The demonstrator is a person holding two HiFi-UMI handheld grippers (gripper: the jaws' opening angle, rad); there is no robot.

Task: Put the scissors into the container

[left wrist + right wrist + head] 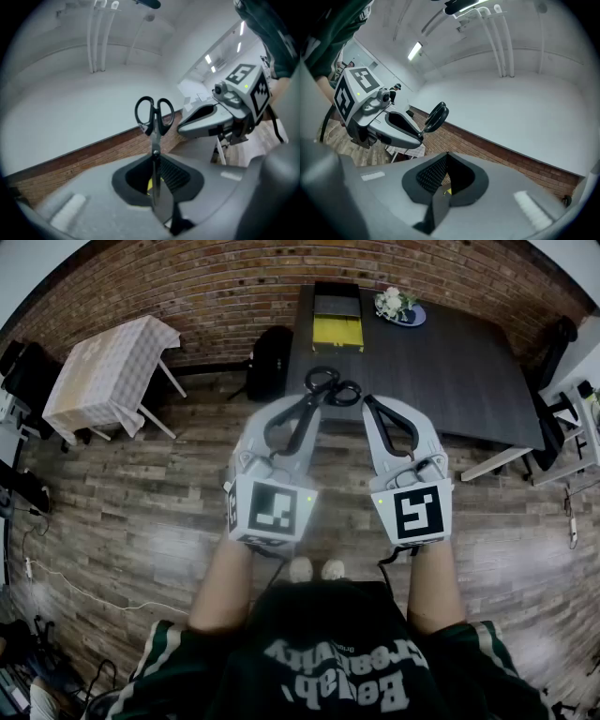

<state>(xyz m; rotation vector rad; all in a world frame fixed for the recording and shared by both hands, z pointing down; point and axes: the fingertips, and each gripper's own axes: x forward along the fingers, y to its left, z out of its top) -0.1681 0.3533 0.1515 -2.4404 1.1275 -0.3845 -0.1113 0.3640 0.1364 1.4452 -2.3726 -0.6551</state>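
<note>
Left tongs (309, 415) are clenched on the blades of the black-handled steel scissors (326, 390), raised before the dark surface (450, 371); right tongs (372, 407) are closed empty. Stiff, light, slippery blades are expected.

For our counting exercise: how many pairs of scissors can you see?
1. The scissors are clamped by the blades in the left gripper, handles pointing forward; the container on the table might hide others.

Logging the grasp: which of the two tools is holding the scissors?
The left tool, shut on the blades of the scissors with the handles poking forward; the right tool is shut on nothing.
</note>
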